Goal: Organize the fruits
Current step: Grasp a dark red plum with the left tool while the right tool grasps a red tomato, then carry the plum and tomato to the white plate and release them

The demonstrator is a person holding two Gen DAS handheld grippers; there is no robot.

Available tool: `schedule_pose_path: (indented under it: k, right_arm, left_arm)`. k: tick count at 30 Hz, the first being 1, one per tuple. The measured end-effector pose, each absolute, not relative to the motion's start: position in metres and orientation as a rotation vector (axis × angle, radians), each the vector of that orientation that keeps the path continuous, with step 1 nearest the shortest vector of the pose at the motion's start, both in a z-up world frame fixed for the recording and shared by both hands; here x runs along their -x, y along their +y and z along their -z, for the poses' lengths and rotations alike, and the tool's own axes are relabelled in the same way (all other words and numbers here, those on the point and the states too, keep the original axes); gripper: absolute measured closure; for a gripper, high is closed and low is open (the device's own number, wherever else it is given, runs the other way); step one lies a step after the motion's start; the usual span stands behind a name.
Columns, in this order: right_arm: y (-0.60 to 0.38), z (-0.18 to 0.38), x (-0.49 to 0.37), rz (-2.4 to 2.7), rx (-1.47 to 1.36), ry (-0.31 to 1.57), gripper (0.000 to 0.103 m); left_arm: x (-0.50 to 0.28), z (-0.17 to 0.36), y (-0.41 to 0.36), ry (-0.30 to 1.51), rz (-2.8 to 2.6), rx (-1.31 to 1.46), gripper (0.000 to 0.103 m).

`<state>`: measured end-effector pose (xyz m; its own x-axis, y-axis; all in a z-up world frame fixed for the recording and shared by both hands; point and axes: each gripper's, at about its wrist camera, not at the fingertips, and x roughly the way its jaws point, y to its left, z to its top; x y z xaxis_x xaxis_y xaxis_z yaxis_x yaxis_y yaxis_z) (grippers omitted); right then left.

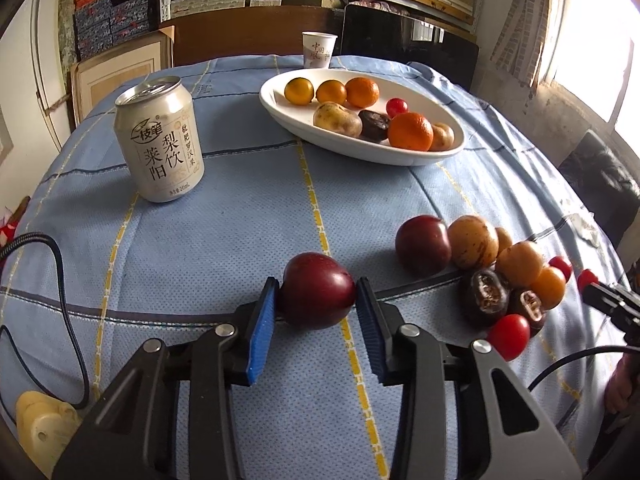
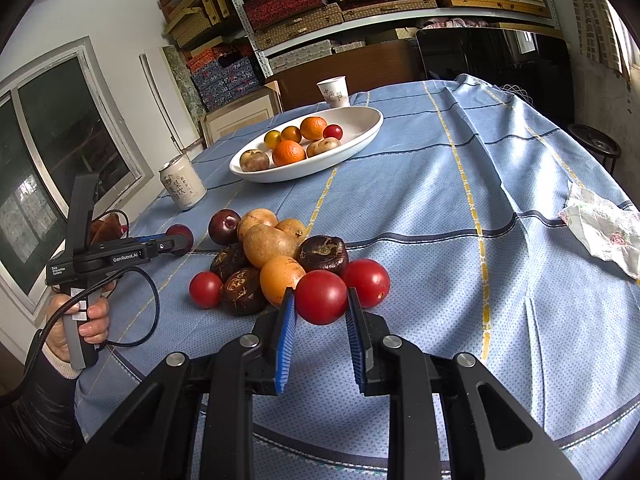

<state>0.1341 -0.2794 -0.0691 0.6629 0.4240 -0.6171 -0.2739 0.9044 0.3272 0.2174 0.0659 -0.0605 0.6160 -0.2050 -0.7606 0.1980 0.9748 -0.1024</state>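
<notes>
My left gripper (image 1: 316,285) is shut on a dark red plum (image 1: 316,300), its blue pads pressed to both sides, low over the blue tablecloth. In the right wrist view my right gripper (image 2: 320,300) is shut on a red cherry tomato (image 2: 320,294) at the near edge of a loose fruit pile (image 2: 268,246) of plum, yellow-brown fruits, dark wrinkled fruits and tomatoes. That pile (image 1: 476,242) lies to the right of the left gripper. Farther back, a white oval dish (image 1: 276,106) holds oranges, brown fruits, a dark fruit and a tomato.
A pale drink can (image 1: 160,144) stands at the back left and a paper cup (image 1: 319,50) behind the dish. A crumpled cloth (image 2: 604,232) lies at the table's right edge. A hand (image 2: 76,320) holds the left gripper's handle, and a black cable (image 1: 64,264) trails left.
</notes>
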Motion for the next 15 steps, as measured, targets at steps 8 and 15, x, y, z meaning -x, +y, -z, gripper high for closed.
schedule_pose_path:
  k: [8,15]
  right_arm:
    - [-0.275,0.058,-0.131,-0.495,-0.215,0.774,0.078]
    - [-0.268,0.023,-0.167,-0.573,-0.221,0.771,0.078]
  left_arm:
    - [-0.219,0.024,0.056,0.833,0.321,0.021,0.064]
    - [-0.258,-0.002,0.037,0.819,0.36,0.007,0.064]
